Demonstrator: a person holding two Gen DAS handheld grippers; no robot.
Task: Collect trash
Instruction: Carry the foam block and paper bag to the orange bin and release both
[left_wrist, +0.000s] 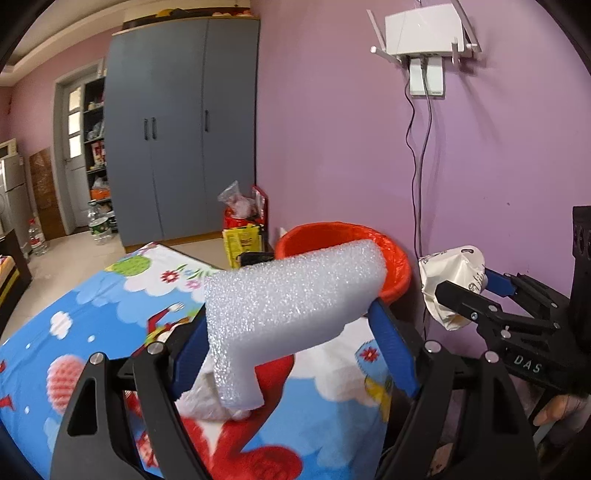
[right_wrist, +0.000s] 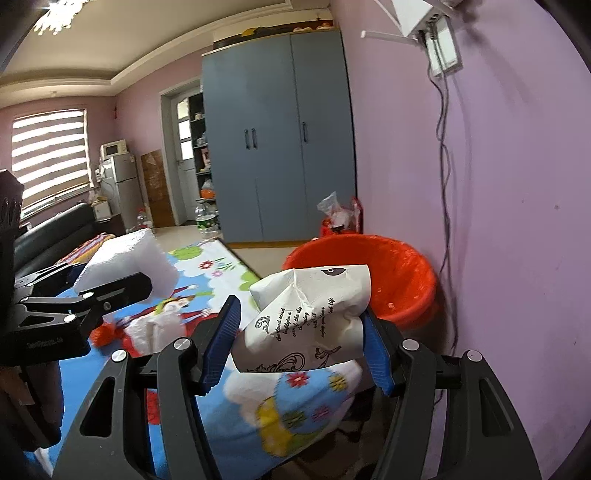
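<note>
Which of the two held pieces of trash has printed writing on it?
The crumpled paper bag in the right gripper; the foam block in the left is plain white.

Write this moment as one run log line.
left gripper: holds foam piece | right gripper: holds paper bag | orange bin: ahead

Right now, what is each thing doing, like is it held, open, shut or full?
White foam piece: held in the left gripper, jaws shut on it.
Crumpled paper bag: held in the right gripper, jaws shut on it.
Orange bin: upright, open, lined with an orange bag, nearly empty.
Blue wardrobe: doors shut.
</note>
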